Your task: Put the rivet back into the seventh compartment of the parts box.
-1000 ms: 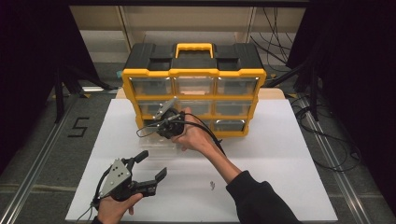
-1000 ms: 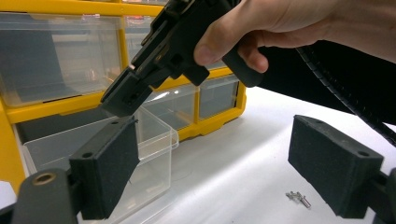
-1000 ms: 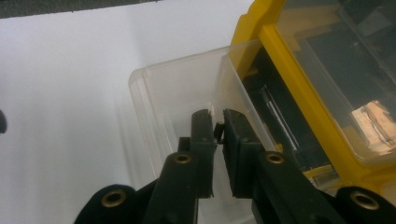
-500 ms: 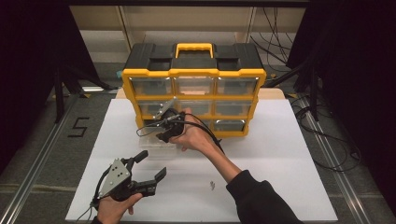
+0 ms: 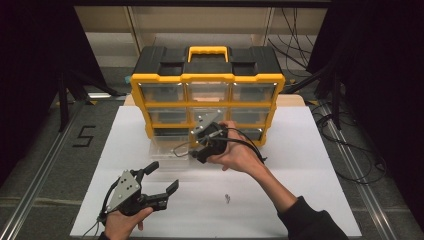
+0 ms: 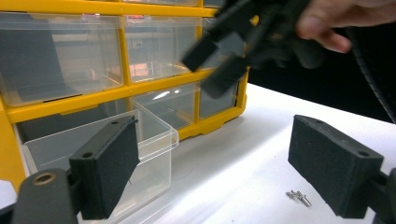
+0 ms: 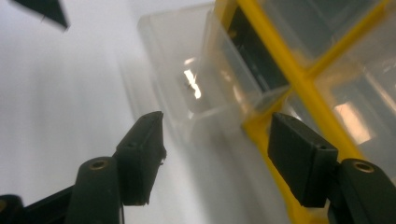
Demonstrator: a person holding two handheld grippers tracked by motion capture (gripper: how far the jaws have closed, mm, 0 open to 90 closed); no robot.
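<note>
Showing "5" mark [image 5: 83, 136] on floor | organizer [image 5: 207, 95] unlabelled | drawer [image 5: 172, 148] out

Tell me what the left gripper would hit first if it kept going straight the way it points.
Probably the screws on the table, lying just ahead between its open jaws. Past them, the way looks free up to the yellow cabinet, though depth is hard to judge.
</note>
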